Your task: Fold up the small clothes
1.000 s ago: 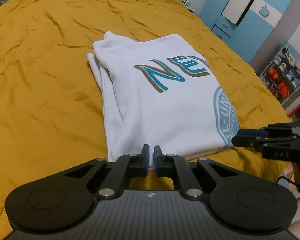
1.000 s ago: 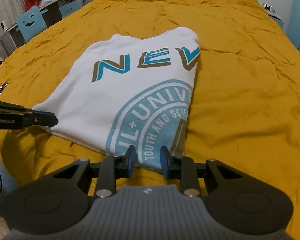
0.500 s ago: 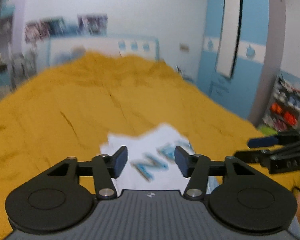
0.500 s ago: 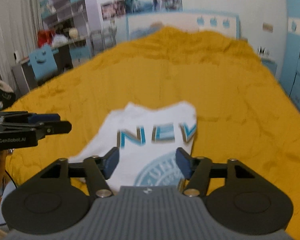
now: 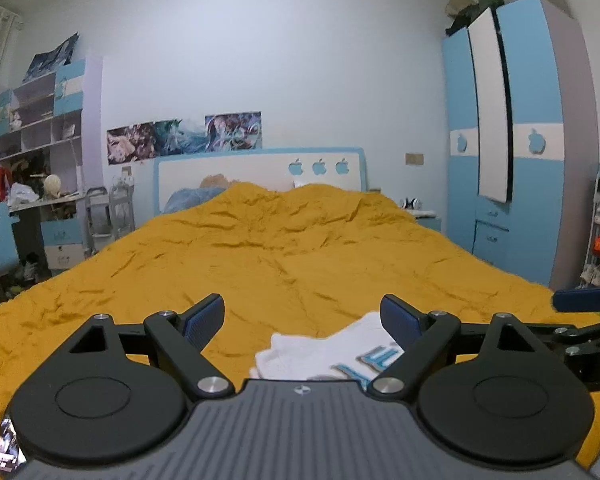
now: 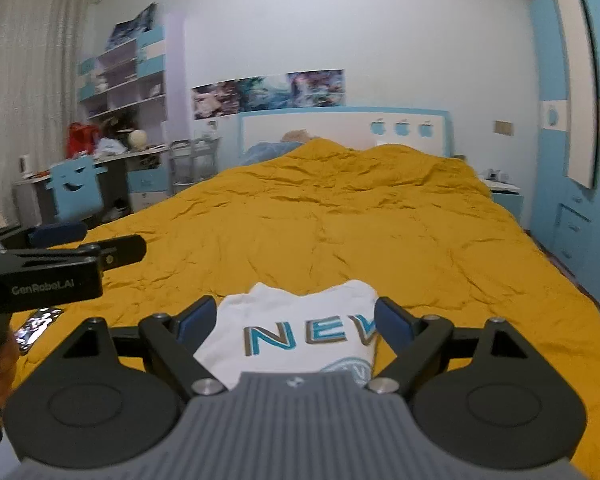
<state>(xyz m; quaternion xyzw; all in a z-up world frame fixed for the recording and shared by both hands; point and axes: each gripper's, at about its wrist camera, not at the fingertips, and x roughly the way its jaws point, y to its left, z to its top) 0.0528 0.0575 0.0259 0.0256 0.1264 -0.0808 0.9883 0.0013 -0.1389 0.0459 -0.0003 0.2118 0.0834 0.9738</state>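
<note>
With the folded white T-shirt (image 6: 296,332) flat on the yellow bedspread (image 6: 360,232), I hold left gripper (image 5: 302,318) and right gripper (image 6: 296,318) spread wide, empty, above its near edge, avoiding snags.

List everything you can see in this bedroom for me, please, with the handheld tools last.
Folded T-shirt: one, white with blue lettering, on the near end of the bed.
Bedspread: one, mustard yellow, wrinkled, covering the bed.
Headboard: one, white with blue edge and three blue apple shapes, at the far wall.
Posters: a row, bluish, above the headboard.
Wardrobe: one, blue and white, on the right.
Shelves: one unit, white and blue, left wall, above a cluttered desk.
Chair: one, blue, at the desk.
Curtain: one, white, far left.
Phone: one, lying on the bedspread's left edge.
Left gripper: black, blue pads, open, holding nothing.
Right gripper: black, blue pads, open, holding nothing.
</note>
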